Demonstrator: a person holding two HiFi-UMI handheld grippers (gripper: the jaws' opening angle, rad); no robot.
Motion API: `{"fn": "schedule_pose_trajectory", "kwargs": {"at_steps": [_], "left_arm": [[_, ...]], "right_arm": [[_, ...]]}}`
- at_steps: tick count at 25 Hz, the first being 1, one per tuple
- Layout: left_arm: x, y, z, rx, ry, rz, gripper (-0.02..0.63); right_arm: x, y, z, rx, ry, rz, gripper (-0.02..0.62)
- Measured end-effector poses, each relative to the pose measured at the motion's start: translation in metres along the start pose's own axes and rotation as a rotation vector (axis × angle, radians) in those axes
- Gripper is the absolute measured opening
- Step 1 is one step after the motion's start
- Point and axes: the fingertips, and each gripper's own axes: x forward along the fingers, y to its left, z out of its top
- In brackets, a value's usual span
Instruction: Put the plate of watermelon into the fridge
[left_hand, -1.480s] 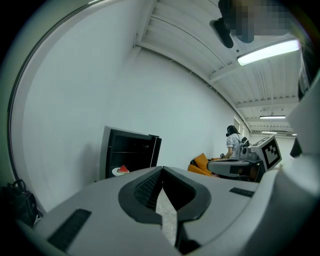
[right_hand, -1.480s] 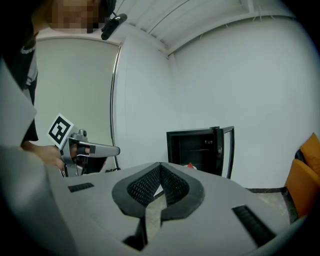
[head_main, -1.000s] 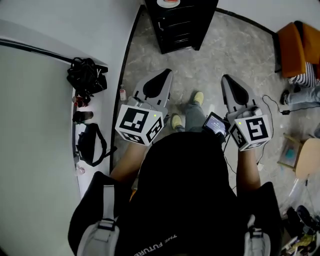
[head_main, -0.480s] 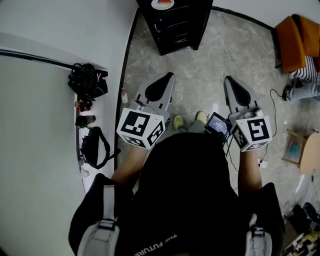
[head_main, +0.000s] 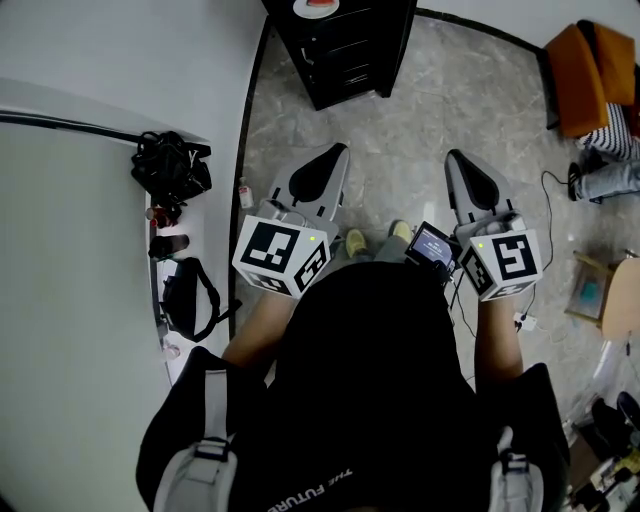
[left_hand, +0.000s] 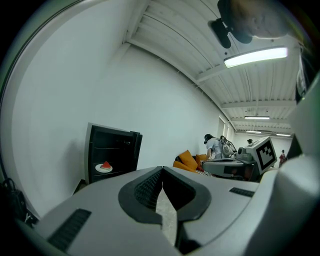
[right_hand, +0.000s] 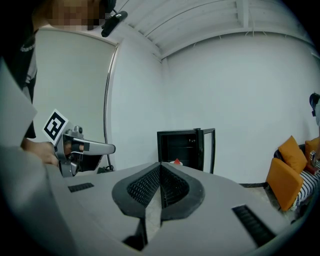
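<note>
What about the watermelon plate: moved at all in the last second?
No. In the head view the plate keeps its spot on the black fridge.

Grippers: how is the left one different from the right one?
The left gripper is on the white wall's side; the right gripper is on the orange seat's side. A small screen sits beside the right gripper, none beside the left gripper. Both are grey, shut, empty and point toward the black fridge.

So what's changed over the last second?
The person's shoes, one ahead before, now stand side by side. Nothing was taken or released. The left gripper and right gripper stay shut and empty; the plate of watermelon stays in the black fridge.
</note>
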Motion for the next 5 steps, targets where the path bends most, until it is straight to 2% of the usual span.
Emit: {"fn": "schedule_pose_trajectory", "kwargs": {"at_steps": [5], "left_arm": [[-0.005,0.0018,-0.0024,-0.005,0.001,-0.006,0.012]], "right_arm": [[0.0007,0.0082,-0.0014,-0.011,0.0,0.009,0.011]]}}
